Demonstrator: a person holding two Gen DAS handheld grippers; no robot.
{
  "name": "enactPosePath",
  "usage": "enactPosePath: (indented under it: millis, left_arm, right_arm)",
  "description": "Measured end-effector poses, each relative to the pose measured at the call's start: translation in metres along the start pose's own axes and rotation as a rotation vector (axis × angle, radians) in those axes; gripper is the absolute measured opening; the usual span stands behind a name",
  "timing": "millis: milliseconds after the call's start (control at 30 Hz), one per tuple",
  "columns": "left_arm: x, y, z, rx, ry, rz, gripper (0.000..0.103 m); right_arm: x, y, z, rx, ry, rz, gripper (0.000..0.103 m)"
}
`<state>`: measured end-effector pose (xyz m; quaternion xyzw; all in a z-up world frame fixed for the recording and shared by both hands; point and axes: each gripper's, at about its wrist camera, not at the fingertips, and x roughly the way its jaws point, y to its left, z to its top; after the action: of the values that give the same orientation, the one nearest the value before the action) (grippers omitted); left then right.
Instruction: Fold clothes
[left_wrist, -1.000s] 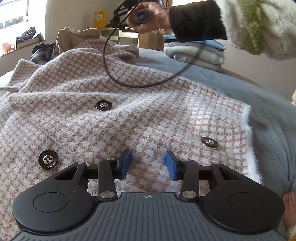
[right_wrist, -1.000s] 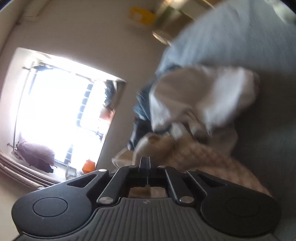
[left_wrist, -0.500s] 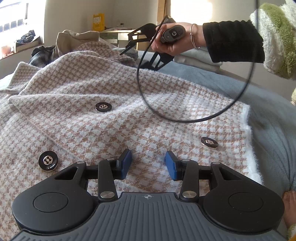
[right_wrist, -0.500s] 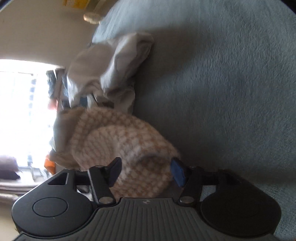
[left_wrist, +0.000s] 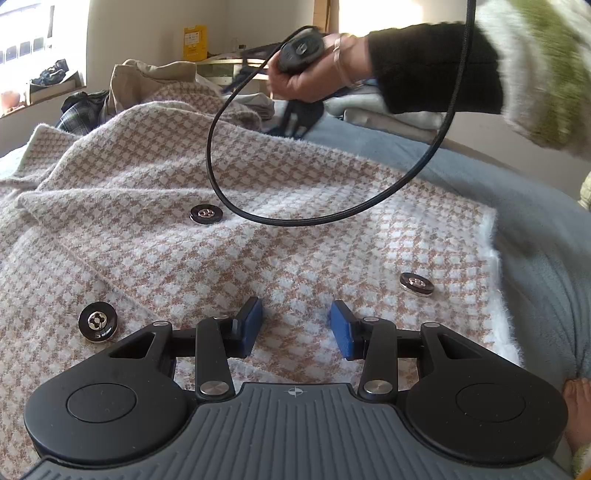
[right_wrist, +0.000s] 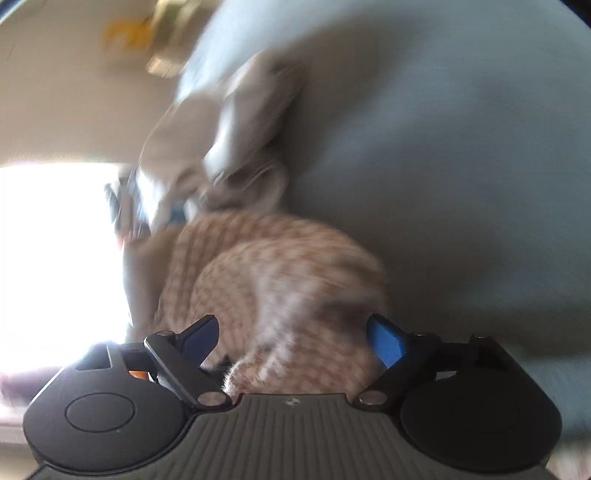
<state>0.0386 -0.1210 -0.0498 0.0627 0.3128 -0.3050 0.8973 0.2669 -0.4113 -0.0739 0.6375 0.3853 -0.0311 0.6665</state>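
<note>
A pink-and-white checked coat (left_wrist: 258, 229) with black buttons (left_wrist: 205, 214) lies spread over a grey-blue bed cover (left_wrist: 535, 229). My left gripper (left_wrist: 295, 328) hovers low over the coat's near edge, open, its blue pads apart with only flat fabric beneath them. At the far side a person's hand (left_wrist: 303, 79) carries the right gripper, and its black cable (left_wrist: 332, 220) loops above the coat. In the blurred right wrist view, the right gripper (right_wrist: 295, 336) has its jaws opening wide. A bunched fold of the coat (right_wrist: 280, 266) sits between them, and the pads do not press on it.
Folded grey and blue garments (left_wrist: 388, 110) are stacked at the back right. A beige garment (left_wrist: 147, 79) and a dark plaid one (left_wrist: 79, 110) are heaped at the back left. A crumpled grey garment (right_wrist: 229, 122) lies beyond the coat's fold. Bright windows are on the left.
The right gripper went from shut to wide open, rolled, and sank toward the coat's bunched fold. The hand carrying it came lower over the far edge. The left gripper stayed still.
</note>
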Motion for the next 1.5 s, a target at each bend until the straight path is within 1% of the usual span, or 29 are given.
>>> enactPosePath:
  millis: [33,100,133,167,233,333,400,433,467,500,533,567,600,633,733,833,867,900,967,1033,1133,1200,1267,1300,1333,1367,1400,1467,1500]
  left_arm:
    - [0.000,0.000,0.000,0.001,-0.001,0.000,0.041]
    - [0.000,0.000,0.000,0.003,-0.002,0.002,0.041]
    - [0.000,-0.001,0.000,0.004,-0.003,0.003,0.041]
    - [0.000,-0.001,-0.001,0.005,-0.004,0.005,0.041]
    - [0.000,-0.001,-0.001,0.010,-0.006,0.010,0.041]
    - [0.000,-0.003,-0.001,0.007,-0.005,0.016,0.041]
    - [0.000,-0.003,-0.001,0.003,-0.004,0.018,0.041]
    - [0.000,-0.003,-0.001,0.003,-0.003,0.018,0.041]
    - [0.000,-0.003,0.000,0.002,-0.003,0.019,0.041]
    - [0.000,-0.003,0.000,0.001,-0.002,0.020,0.041]
    - [0.000,-0.003,0.000,0.000,-0.002,0.021,0.041]
    - [0.000,-0.003,0.000,0.001,-0.002,0.021,0.041]
    - [-0.001,-0.003,0.000,0.001,-0.003,0.021,0.041]
    - [-0.001,-0.003,-0.001,0.002,-0.003,0.021,0.041]
    - [-0.001,-0.002,-0.001,0.003,-0.002,0.019,0.041]
    - [-0.001,-0.002,-0.001,0.004,-0.002,0.018,0.041]
    - [-0.001,-0.002,-0.001,0.005,-0.003,0.019,0.041]
    - [-0.001,-0.003,-0.001,0.006,-0.003,0.019,0.041]
    - [-0.001,-0.003,-0.002,0.009,-0.003,0.018,0.041]
    - [-0.001,-0.003,-0.002,0.009,-0.003,0.016,0.041]
    - [-0.001,-0.003,-0.002,0.011,-0.003,0.015,0.041]
    - [-0.001,-0.003,-0.002,0.013,-0.004,0.016,0.041]
    - [-0.002,-0.003,-0.003,0.013,-0.003,0.016,0.041]
    - [-0.002,-0.002,-0.002,0.013,-0.002,0.016,0.041]
    - [-0.003,-0.002,-0.002,0.014,-0.001,0.015,0.041]
    - [-0.003,-0.002,-0.002,0.014,0.000,0.015,0.041]
    - [-0.003,-0.002,-0.002,0.013,0.000,0.015,0.041]
    - [-0.004,-0.001,-0.002,0.013,0.000,0.014,0.041]
    - [-0.004,0.000,-0.002,0.013,-0.001,0.014,0.041]
  right_arm:
    - [-0.007,-0.007,-0.004,0.027,0.004,-0.002,0.090]
    - [-0.006,-0.014,-0.008,0.033,0.081,-0.023,0.090]
    - [0.000,-0.016,-0.008,0.038,0.132,-0.041,0.090]
    - [0.006,-0.016,-0.008,0.042,0.162,-0.051,0.090]
    - [0.020,-0.014,-0.001,0.048,0.163,-0.039,0.092]
    - [0.047,-0.005,0.012,0.059,0.134,0.032,0.092]
    - [0.059,0.003,0.022,0.048,0.134,0.064,0.093]
    - [0.064,0.007,0.025,0.038,0.128,0.077,0.090]
    - [0.065,0.011,0.024,0.013,0.108,0.082,0.083]
    - [0.065,0.018,0.023,-0.023,0.089,0.087,0.066]
    - [0.065,0.028,0.019,-0.089,0.072,0.089,0.056]
    - [0.061,0.040,0.013,-0.157,0.049,0.093,0.051]
    - [0.056,0.051,0.006,-0.226,0.034,0.118,0.040]
    - [0.050,0.063,-0.001,-0.295,0.019,0.143,0.033]
    - [0.028,0.099,-0.023,-0.503,-0.012,0.261,0.030]
    - [0.007,0.138,-0.046,-0.756,-0.036,0.327,0.029]
    - [-0.003,0.147,-0.054,-0.846,-0.048,0.353,0.027]
    - [-0.012,0.155,-0.061,-0.925,-0.061,0.378,0.023]
    - [-0.023,0.162,-0.067,-1.006,-0.100,0.418,0.021]
    - [-0.023,0.157,-0.059,-1.010,-0.156,0.394,0.020]
    - [0.007,0.132,-0.016,-0.896,-0.228,0.239,0.019]
    - [0.018,0.100,0.014,-0.761,-0.262,0.119,0.019]
    - [0.028,0.066,0.044,-0.569,-0.196,0.075,0.021]
    - [0.032,0.053,0.052,-0.483,-0.176,0.036,0.032]
    - [0.036,0.042,0.059,-0.404,-0.157,-0.002,0.046]
    - [0.040,0.039,0.066,-0.357,-0.138,-0.041,0.051]
    - [0.041,0.039,0.069,-0.350,-0.120,-0.073,0.059]
    - [0.040,0.041,0.075,-0.343,-0.093,-0.130,0.060]
    - [0.031,0.045,0.072,-0.372,-0.103,-0.135,0.060]
